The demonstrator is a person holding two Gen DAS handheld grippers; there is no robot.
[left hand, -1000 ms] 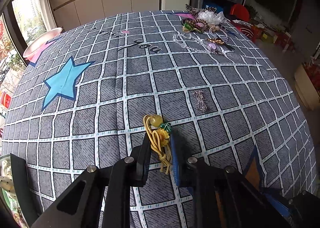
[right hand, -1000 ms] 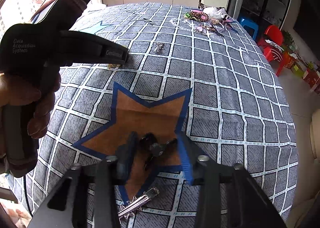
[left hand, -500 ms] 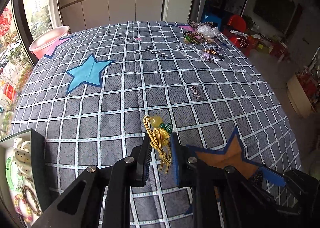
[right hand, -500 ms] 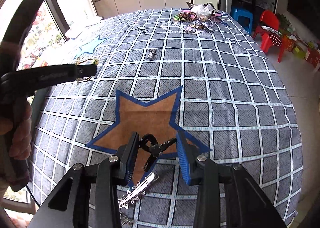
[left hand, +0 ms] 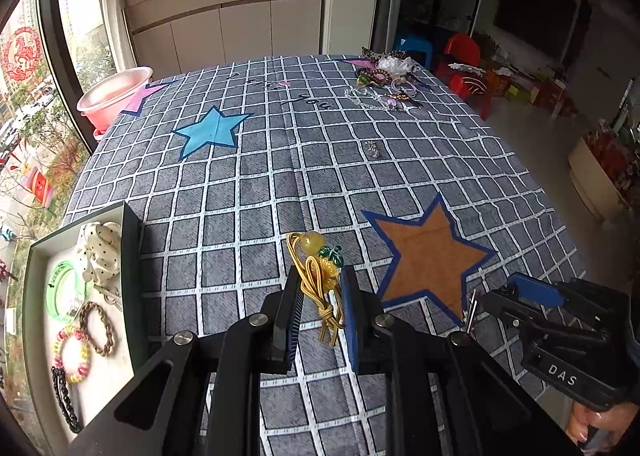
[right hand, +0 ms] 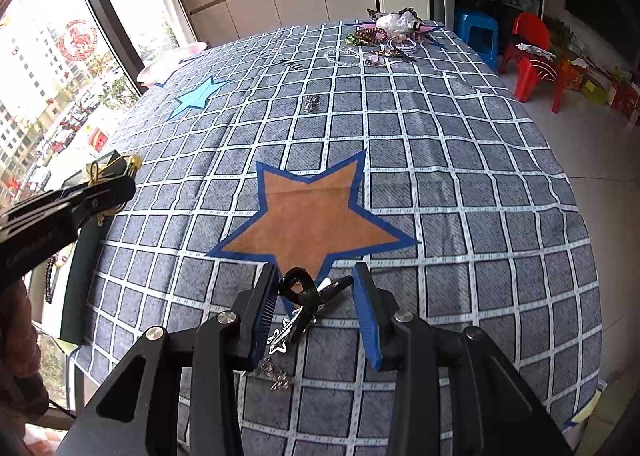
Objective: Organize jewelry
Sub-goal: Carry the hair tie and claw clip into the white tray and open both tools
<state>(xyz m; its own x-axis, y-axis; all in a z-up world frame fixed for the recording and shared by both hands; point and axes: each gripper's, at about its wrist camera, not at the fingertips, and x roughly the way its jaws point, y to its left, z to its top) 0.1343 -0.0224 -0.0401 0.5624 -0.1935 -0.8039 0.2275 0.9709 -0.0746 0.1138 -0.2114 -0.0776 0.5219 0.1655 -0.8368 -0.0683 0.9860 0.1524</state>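
Note:
My left gripper (left hand: 320,288) is shut on a yellow cord hair tie with an amber bead and green leaf (left hand: 318,268), held above the checked cloth. It also shows in the right wrist view (right hand: 114,172). A dark-walled tray (left hand: 130,256) at the left holds a dotted scrunchie (left hand: 98,252), a green bangle (left hand: 64,288) and braided bands. My right gripper (right hand: 316,288) is shut on a black claw clip (right hand: 300,290) over the near point of the orange star (right hand: 312,212). A silver clip (right hand: 286,332) lies beneath it.
A pile of jewelry (left hand: 384,76) sits at the table's far right corner, and a small silver piece (left hand: 373,149) lies mid-table. A pink basin (left hand: 114,96) stands at the far left corner. Red chairs (right hand: 532,52) stand beyond the right edge.
Both grippers have pulled back and risen, so more of the table shows. The tray has come fully into the left wrist view. Both grips stay the same.

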